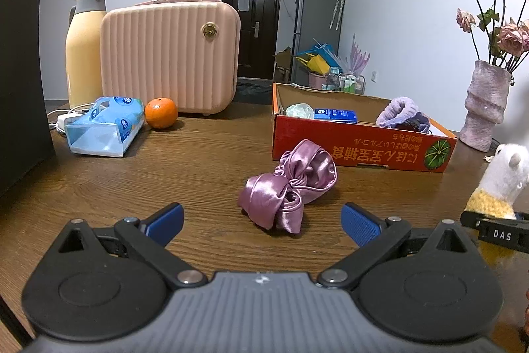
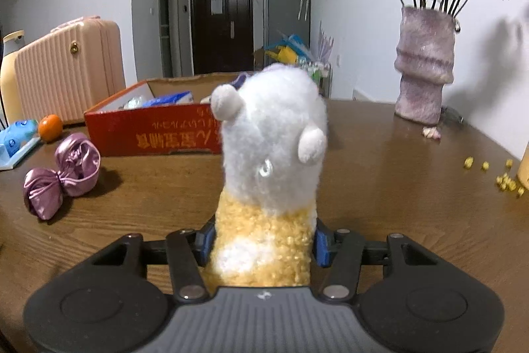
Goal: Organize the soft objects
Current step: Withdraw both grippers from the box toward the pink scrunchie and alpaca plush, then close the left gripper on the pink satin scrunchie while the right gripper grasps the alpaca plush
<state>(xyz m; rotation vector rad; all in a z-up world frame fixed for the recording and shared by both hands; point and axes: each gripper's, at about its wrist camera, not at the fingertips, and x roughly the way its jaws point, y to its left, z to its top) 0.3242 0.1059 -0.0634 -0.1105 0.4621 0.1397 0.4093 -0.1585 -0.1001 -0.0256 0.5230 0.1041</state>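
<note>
A pink satin hair bow (image 1: 288, 184) lies on the wooden table just beyond my open left gripper (image 1: 263, 222); it also shows in the right wrist view (image 2: 61, 174). My right gripper (image 2: 263, 240) is shut on a white and yellow plush toy (image 2: 269, 161), held upright above the table; the toy shows at the right edge of the left wrist view (image 1: 502, 177). A red cardboard box (image 1: 357, 144) stands behind the bow and holds a lilac soft item (image 1: 401, 114), a blue pack and a clear wrapper. The box also shows in the right wrist view (image 2: 148, 131).
A pink ribbed case (image 1: 170, 57), a yellow thermos (image 1: 84, 48), a tissue pack (image 1: 104, 128) and an orange (image 1: 161, 113) stand at the back left. A vase of dried roses (image 2: 423, 68) stands at the right, with yellow bits (image 2: 506, 181) scattered near it.
</note>
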